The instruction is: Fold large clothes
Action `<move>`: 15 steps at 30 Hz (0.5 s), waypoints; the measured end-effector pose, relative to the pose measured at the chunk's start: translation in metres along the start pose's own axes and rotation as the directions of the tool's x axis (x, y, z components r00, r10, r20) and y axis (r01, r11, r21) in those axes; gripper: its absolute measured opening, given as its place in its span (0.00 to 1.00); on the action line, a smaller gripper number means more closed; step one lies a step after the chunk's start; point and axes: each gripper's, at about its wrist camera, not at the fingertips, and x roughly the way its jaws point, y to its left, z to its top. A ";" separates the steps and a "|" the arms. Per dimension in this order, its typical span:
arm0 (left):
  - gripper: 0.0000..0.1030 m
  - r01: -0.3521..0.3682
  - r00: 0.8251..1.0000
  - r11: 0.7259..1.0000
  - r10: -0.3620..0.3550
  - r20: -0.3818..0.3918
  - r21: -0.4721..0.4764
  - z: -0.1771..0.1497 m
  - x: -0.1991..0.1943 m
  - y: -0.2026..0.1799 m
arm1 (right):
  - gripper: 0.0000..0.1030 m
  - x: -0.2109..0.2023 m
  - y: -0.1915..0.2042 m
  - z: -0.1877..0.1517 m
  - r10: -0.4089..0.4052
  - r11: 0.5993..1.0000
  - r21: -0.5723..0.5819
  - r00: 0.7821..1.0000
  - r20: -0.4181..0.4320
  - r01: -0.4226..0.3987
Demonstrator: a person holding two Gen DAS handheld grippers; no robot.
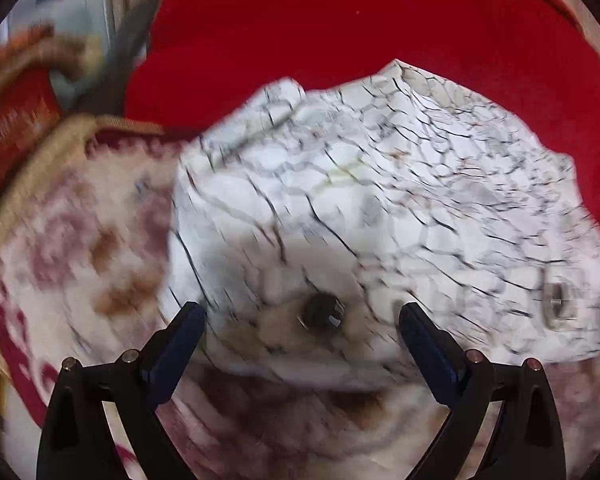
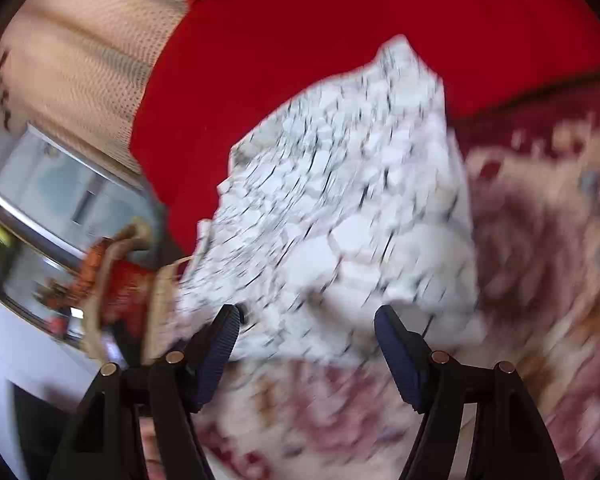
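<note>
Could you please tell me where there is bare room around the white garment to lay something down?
The red cloth beyond the white patterned garment lies bare up to the beige mesh cushion. The floral rug beside the garment is also uncovered. It is crowded by the orange-and-beige bag and near both open grippers.

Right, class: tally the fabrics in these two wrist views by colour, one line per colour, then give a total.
White with a dark crackle pattern: 1, the garment
Plain red: 1, the red cloth
Cream with maroon floral pattern: 1, the rug
Total: 3
</note>
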 end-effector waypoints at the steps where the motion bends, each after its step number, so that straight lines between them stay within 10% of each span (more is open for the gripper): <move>1: 0.96 0.023 1.000 1.000 -0.023 -0.013 -0.021 -0.003 -0.001 0.002 | 0.73 0.000 -0.002 -0.002 0.015 1.000 0.022 1.000 -0.020 -0.014; 10: 0.96 0.225 0.967 0.932 -0.249 -0.052 -0.283 -0.022 0.012 0.026 | 0.76 0.016 -0.042 -0.014 -0.006 0.983 0.184 1.000 -0.031 0.011; 15: 0.98 0.309 0.948 0.802 -0.305 0.094 -0.511 -0.014 0.026 0.050 | 0.85 0.023 -0.057 -0.002 0.071 0.961 0.259 0.990 0.119 -0.100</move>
